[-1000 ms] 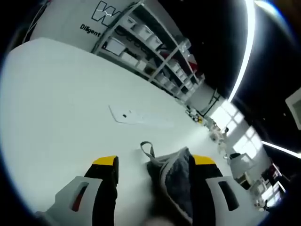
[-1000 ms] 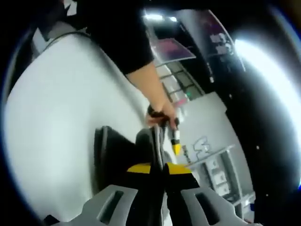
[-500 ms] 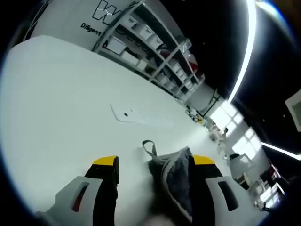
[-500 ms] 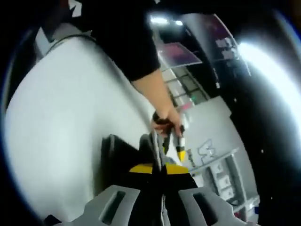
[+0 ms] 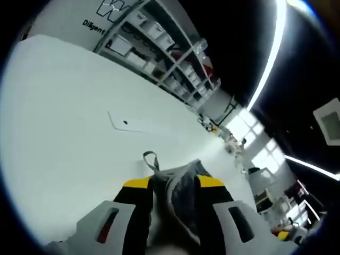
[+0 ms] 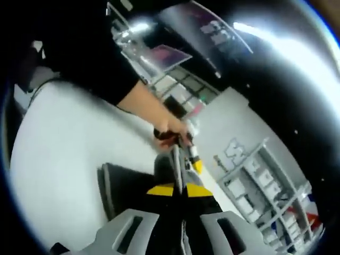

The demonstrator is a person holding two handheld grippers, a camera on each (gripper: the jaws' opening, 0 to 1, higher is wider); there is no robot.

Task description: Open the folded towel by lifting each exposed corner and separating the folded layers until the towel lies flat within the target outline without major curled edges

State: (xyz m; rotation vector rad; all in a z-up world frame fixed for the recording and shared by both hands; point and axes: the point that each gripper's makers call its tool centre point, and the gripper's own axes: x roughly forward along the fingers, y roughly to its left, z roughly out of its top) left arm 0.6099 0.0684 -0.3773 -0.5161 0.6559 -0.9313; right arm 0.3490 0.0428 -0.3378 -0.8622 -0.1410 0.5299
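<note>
Left gripper view: towel [image 5: 180, 186] hanging loop [image 5: 150, 158].

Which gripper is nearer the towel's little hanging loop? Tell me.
Left. The left gripper grips the towel just beside the hanging loop, which sticks out past its fingers. The right gripper pinches another part of the towel edge.

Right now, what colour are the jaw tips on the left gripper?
Yellow tips on black jaws of the left gripper, closed on the grey towel; clearest in the left gripper view.
</note>
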